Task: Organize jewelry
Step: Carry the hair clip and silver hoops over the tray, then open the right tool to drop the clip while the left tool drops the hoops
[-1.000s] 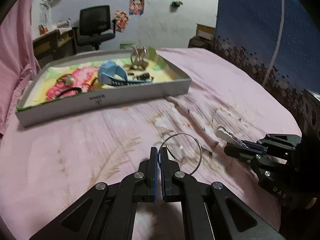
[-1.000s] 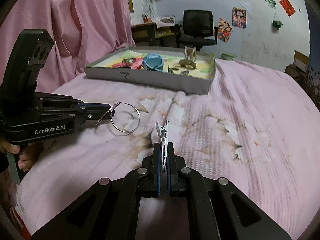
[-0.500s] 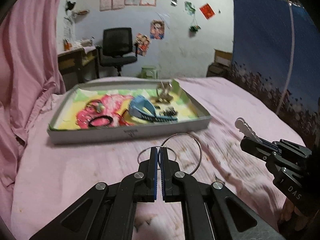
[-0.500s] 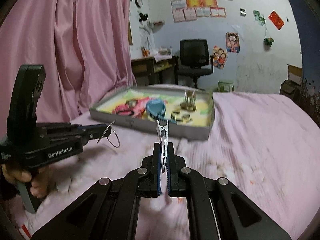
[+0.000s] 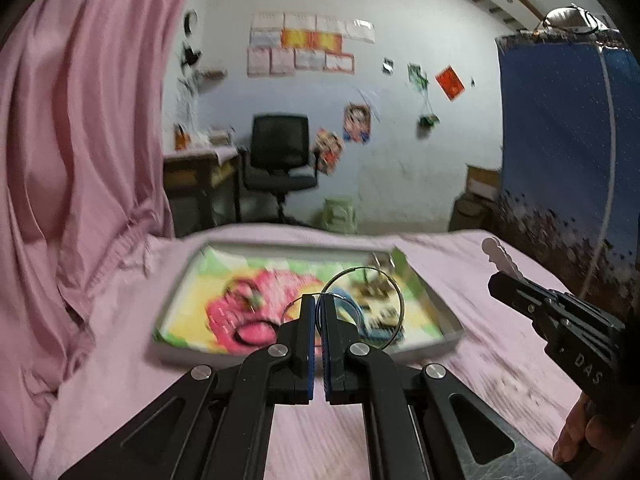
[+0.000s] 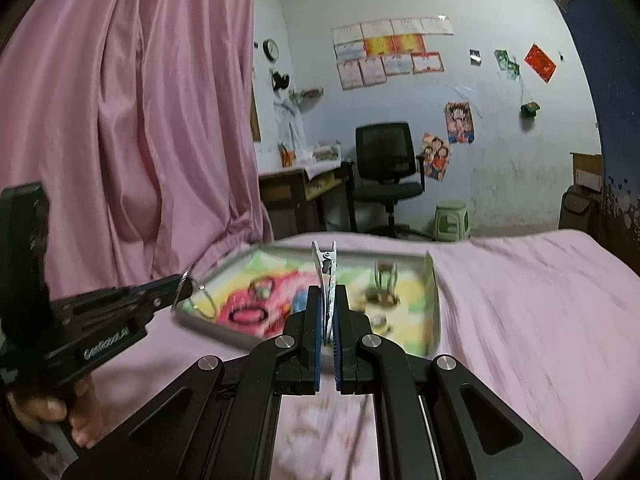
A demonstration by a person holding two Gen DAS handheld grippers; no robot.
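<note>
Both clamped: left tool (image 5: 317,307) on hoops (image 5: 362,306), right tool (image 6: 328,312) on clip (image 6: 325,268); tray (image 5: 450,330) contents blurred.

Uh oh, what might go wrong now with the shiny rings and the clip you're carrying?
The hoop earrings hang from the left gripper by a thin wire edge only, so a jolt might shake them loose onto the pink bedspread. The metal hair clip sticks up far past the right gripper, so it may twist or slip. The tray already holds things, so a drop could tangle with them.
</note>
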